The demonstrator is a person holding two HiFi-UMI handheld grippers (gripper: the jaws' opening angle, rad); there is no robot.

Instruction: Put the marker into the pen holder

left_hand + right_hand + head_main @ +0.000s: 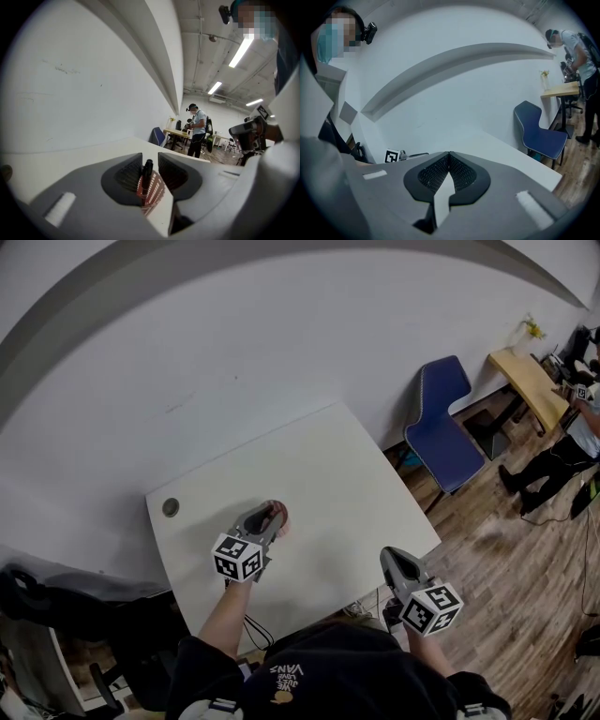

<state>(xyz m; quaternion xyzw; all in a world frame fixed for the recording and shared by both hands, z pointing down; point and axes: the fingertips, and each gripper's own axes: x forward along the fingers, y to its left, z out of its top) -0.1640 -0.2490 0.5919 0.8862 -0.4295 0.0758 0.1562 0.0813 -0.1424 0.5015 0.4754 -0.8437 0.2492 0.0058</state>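
One black marker [146,171] is standing nearly upright between the tongs of the left gripper [150,159], its long axis running top to bottom, one end pointing up and the lower end reaching down into the single red mesh pen holder [157,194]. Those tongs are standing spread: the marker is sitting close against the left pad, while a clear gap is showing on the right side. Seen from the head view, the pen holder [277,517] is resting near the middle of the white table [319,465], with the left gripper [265,519] hanging right over it. Two grippers are showing in all; the right gripper [449,154] is holding its tongs pressed together with nothing between them, and it is hovering well apart from the holder at the table's near right edge [392,556]. One round grommet [170,507] is sitting at the table's left corner. Beyond the table, a plain white wall [234,334] is rising on the far side, one blue chair [450,418] is standing on the wood floor [506,559] to the right, and a person [586,418] is working beside a wooden desk [530,381] at the far right. Three strip lights [241,49] are glowing overhead.
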